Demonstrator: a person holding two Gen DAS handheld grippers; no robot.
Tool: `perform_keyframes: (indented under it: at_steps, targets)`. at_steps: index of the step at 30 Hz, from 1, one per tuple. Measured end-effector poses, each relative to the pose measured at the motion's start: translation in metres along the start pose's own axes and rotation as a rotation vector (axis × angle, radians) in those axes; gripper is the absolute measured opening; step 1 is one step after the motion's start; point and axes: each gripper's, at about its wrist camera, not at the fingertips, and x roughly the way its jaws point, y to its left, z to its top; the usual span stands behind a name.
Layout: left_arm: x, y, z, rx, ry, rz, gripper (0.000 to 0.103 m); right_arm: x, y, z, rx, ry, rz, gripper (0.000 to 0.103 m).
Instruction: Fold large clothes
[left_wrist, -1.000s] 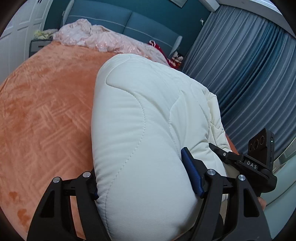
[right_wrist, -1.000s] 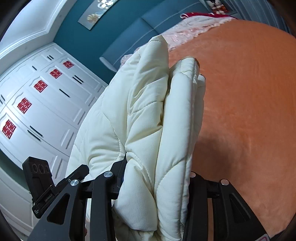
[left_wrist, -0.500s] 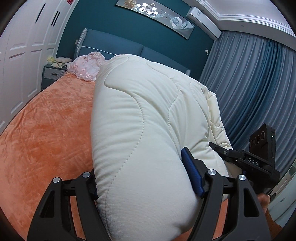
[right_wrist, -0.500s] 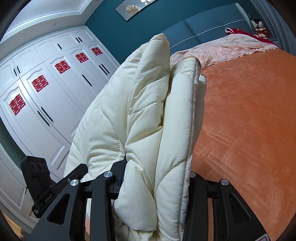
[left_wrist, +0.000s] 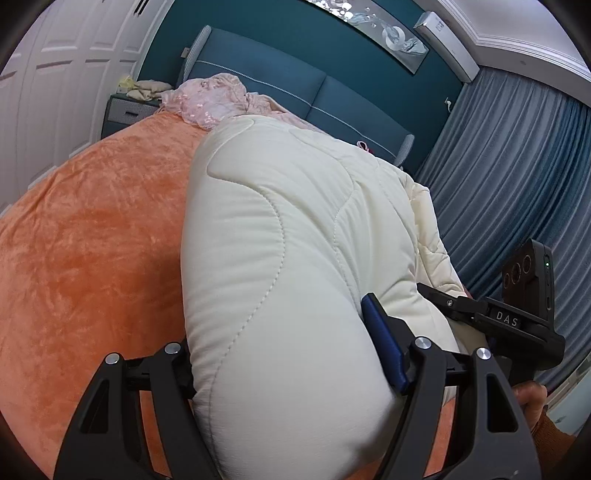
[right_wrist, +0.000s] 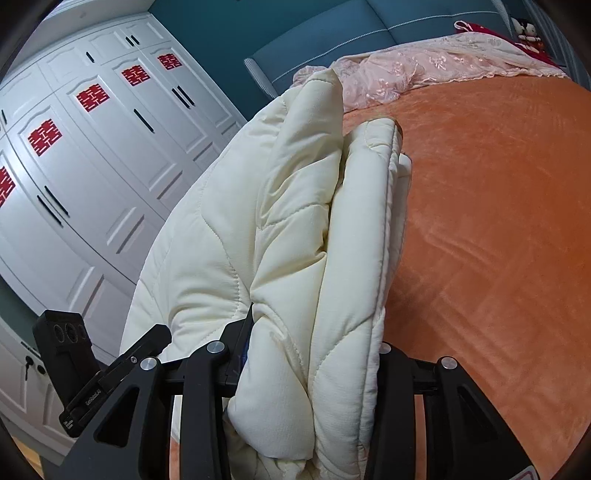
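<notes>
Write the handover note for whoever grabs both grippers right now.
Left gripper: shut on a thick folded bundle of the cream quilted padded coat.
Right gripper: shut on several stacked layers of the same coat.
Position: coat held up between both grippers above the orange plush bedspread; pink lace cloth lies by the headboard.
Done: coat gathered into layers.
Left: lay it on the bedspread, finish folding, release.

Left claw (left_wrist: 284, 354) and right claw (right_wrist: 310, 354) each clamp thick padded fabric, angled downward.
</notes>
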Motion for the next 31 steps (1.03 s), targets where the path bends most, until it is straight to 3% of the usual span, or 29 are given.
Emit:
perform_keyframes:
  at_steps: [13,22,27,31]
  targets:
    - [0.075,0.049,-0.044,-0.026,0.115,0.036,0.07,0.077,-0.055,-0.033,0.071,0.088,-0.06,0.039]
    - [0.079,0.056,-0.064,-0.015,0.068,0.067,0.084,0.082,-0.076,-0.046,0.114,0.062,-0.042,0.054]
    - [0.067,0.046,-0.053,-0.022,0.107,0.157,0.089,0.062,-0.068,-0.035,0.14,0.099,-0.081,0.059]
    - [0.034,0.02,-0.042,0.092,0.1,0.331,0.09,0.018,-0.05,-0.034,0.105,0.086,-0.123,0.059]
